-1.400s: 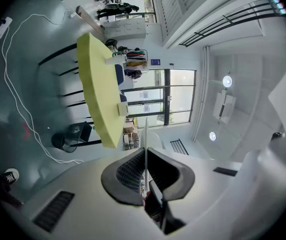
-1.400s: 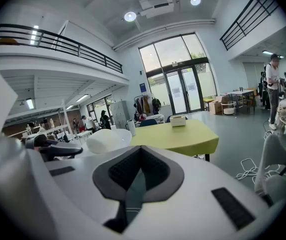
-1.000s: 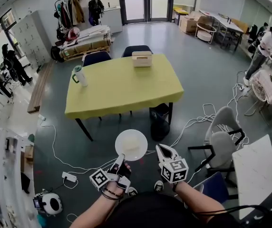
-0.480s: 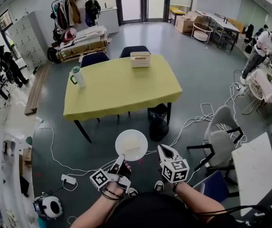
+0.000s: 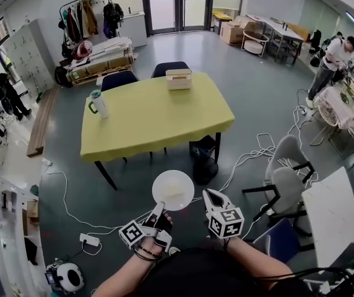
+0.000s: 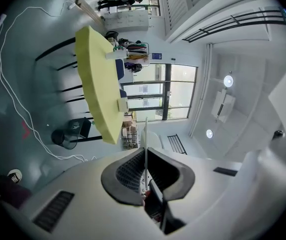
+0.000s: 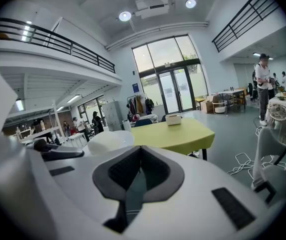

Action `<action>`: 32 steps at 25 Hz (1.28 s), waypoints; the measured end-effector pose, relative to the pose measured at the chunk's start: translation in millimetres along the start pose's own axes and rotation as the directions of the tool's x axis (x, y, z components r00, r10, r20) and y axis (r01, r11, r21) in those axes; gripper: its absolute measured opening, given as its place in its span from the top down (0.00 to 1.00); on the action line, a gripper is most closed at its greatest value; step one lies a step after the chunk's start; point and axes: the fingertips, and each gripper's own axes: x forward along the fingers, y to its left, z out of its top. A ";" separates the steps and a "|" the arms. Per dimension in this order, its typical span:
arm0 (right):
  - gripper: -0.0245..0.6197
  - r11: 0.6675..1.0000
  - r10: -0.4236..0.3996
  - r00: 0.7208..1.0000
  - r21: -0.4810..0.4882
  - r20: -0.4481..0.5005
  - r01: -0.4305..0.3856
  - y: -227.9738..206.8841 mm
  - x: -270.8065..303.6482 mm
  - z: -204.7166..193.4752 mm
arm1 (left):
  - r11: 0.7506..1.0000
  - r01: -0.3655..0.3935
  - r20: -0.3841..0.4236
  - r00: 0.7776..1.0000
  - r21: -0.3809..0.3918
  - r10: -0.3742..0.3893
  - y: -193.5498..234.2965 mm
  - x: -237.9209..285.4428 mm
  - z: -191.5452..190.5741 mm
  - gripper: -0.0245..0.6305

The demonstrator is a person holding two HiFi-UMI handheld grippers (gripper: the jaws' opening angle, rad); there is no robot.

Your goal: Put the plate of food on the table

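Gripping plate [image 5: 172, 190], left tool [image 5: 158, 210] has neared table [image 5: 155, 113].

Camera has swung: table [image 5: 155, 113], coat rack [image 5: 78, 17] and the standing person far right [image 5: 328, 60] all sit further left. Plate [image 5: 173, 190] has edged slightly right in frame.

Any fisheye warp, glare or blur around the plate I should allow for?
Head view: sharp, evenly lit, edges bowed, plate clear. Left gripper view: strong fisheye, scene rolled sideways, plate edge-on. Right gripper view: windows bright, table legible.
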 end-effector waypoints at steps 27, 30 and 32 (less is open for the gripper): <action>0.94 0.997 0.070 0.997 -0.037 0.028 -0.069 -246.3 170.2 150.1 | 0.999 0.040 0.050 0.998 -0.013 -0.040 17.1 319.6 25.8 0.93; 0.94 0.993 0.104 0.995 -0.046 -0.001 -0.104 -297.0 200.8 179.4 | 0.999 0.046 0.092 0.995 -0.005 -0.046 12.8 380.0 30.1 0.93; 0.95 0.991 0.128 0.992 -0.045 -0.017 -0.129 -325.4 218.7 196.3 | 0.999 0.043 0.121 0.992 0.004 -0.043 9.7 414.5 32.8 0.93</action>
